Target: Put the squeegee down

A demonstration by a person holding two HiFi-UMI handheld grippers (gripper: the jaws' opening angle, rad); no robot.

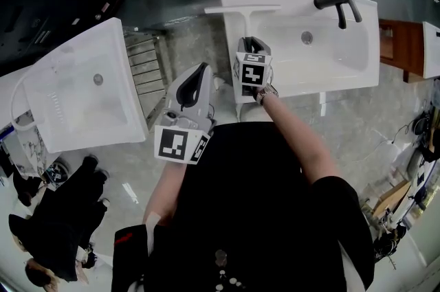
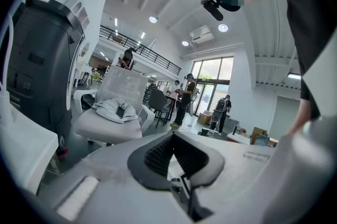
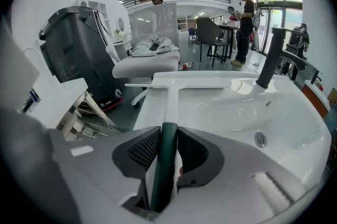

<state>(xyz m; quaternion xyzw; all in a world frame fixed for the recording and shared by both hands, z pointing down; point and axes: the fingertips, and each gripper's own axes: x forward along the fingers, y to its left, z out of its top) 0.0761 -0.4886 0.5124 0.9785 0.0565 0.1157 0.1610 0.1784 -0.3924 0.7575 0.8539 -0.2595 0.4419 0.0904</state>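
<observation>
Tongs on the right (image 3: 168, 134) have the squeegee (image 3: 171, 104) by its dark green handle, the ribbed black pads close against it on either side. Tongs on the left (image 2: 172, 138) are shut with nothing between them, the pads meeting at their tips.

Each tool carries a cube of black-and-white square markers – one on the right (image 1: 253, 71), one on the left (image 1: 181, 144) – and those patterns are the only print that can be made out.

From the head view, the right forearm reaches forward and the right tongs (image 1: 252, 45) tip downward over the near-left rim of a white basin (image 1: 361, 43). The left tongs (image 1: 200, 71) are held close to the body and roughly level, over the floor between that basin and a second white basin (image 1: 130, 77).

T-shaped, the squeegee (image 1: 245, 16) has a white shaft and a long white blade. Its shaft runs along the basin's left rim, and the blade sits across the far-left corner, one end overhanging the edge. A black faucet (image 1: 338, 3) stands at the basin's far right.
</observation>
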